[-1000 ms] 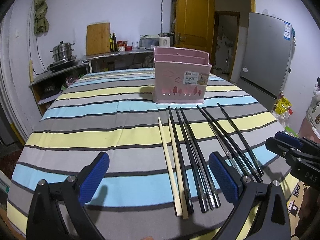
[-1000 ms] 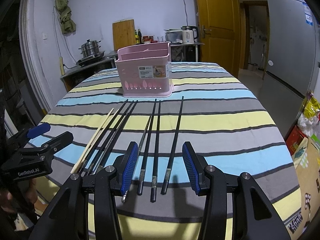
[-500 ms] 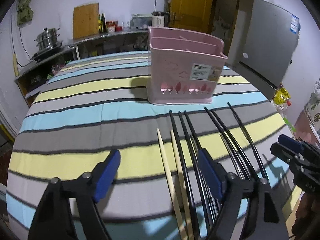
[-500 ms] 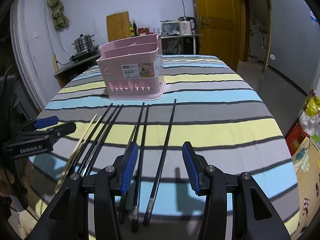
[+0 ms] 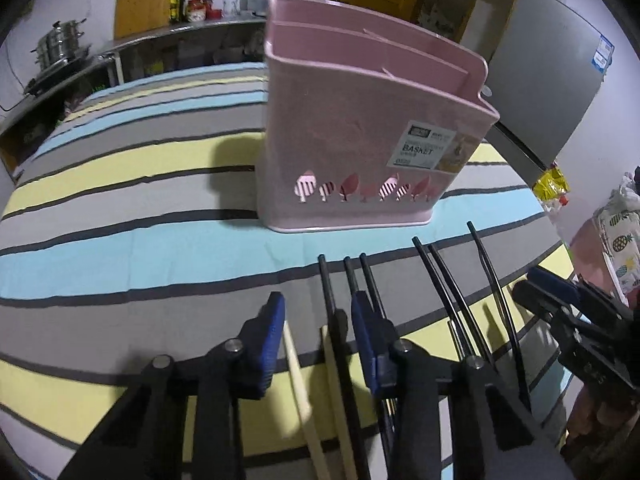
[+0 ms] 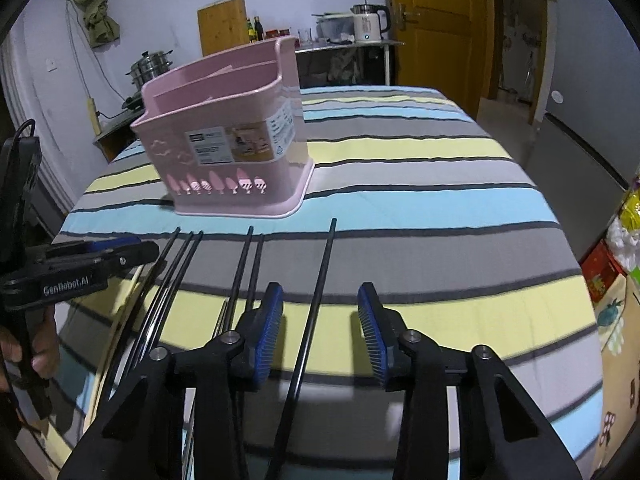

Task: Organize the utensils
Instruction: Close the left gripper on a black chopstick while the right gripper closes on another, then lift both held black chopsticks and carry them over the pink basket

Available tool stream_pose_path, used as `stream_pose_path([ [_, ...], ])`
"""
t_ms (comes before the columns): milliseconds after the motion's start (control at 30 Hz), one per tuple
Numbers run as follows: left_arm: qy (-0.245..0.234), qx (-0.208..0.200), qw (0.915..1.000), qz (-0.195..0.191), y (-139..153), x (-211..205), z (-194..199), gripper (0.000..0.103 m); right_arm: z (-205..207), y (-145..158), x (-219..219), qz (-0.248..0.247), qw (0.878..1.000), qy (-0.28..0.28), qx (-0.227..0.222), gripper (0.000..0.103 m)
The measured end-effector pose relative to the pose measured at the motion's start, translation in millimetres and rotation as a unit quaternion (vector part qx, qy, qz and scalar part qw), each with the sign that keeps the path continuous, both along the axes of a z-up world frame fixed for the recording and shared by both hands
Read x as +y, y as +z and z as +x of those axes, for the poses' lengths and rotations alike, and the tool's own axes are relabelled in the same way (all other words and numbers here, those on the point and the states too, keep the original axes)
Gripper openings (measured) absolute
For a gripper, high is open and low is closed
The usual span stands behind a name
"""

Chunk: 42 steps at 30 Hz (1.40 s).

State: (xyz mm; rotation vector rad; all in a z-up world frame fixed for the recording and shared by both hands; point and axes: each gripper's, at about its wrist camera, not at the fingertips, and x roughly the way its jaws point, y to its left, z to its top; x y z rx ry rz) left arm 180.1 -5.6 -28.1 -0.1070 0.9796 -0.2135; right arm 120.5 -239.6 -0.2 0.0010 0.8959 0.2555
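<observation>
Chopsticks [image 5: 448, 292] lie in a row on the striped bench [image 5: 120, 264], just in front of the pink basket [image 5: 360, 140].

Left tongs [image 5: 318, 320] are narrowing around two pale wooden chopsticks [image 5: 296, 376] and one black stick; whether the blue pads [image 5: 272, 332] press yet cannot be told. Right tongs [image 6: 320, 312] are closing too, still fairly wide, with a single black chopstick [image 6: 316, 300] between the pads and clear of both. The basket stands upright on the bench, its compartments showing nothing inside.

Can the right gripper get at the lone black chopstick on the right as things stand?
Probably yes: the right gripper already straddles the lone black chopstick, jaws closing, pads not yet touching, nothing between.
</observation>
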Motion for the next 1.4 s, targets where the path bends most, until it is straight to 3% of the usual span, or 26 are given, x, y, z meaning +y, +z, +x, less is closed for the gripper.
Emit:
stream_pose_path([
  [233,-0.008,0.013,0.9999,0.009,-7.9,-6.1,7.7,0.020,20.9,-15.0,4.6,-0.002,1.000,0.003,0.027,0.027],
  [433,-0.013,0.020,0.9991,0.036,-8.4,-15.3,15.7,0.018,29.9,-17.5,10.3,-0.014,0.999,0.001,0.037,0.026],
  [567,-0.016,0.020,0.9980,0.058,-7.4,-24.2,15.8,0.017,33.3,-18.0,11.7,-0.025,0.999,-0.001,0.038,0.014],
  [633,-0.017,0.019,0.9981,0.056,-8.2,-24.3,18.1,0.012,35.4,-18.2,11.0,-0.022,0.999,-0.002,0.040,0.008],
  [833,-0.017,0.021,0.9992,0.028,-3.0,-19.5,18.5,0.007,35.4,-12.5,9.6,-0.007,0.999,0.004,0.042,0.007],
  [1067,-0.025,-0.003,0.9997,-0.009,29.0,-17.1,11.5,0.006,30.2,11.3,12.4,0.008,1.000,0.013,0.020,0.006],
  [1400,-0.037,-0.058,0.9972,-0.031,89.0,-13.5,-3.8,0.005,18.3,66.7,6.8,0.028,0.999,0.015,-0.039,0.005],
])
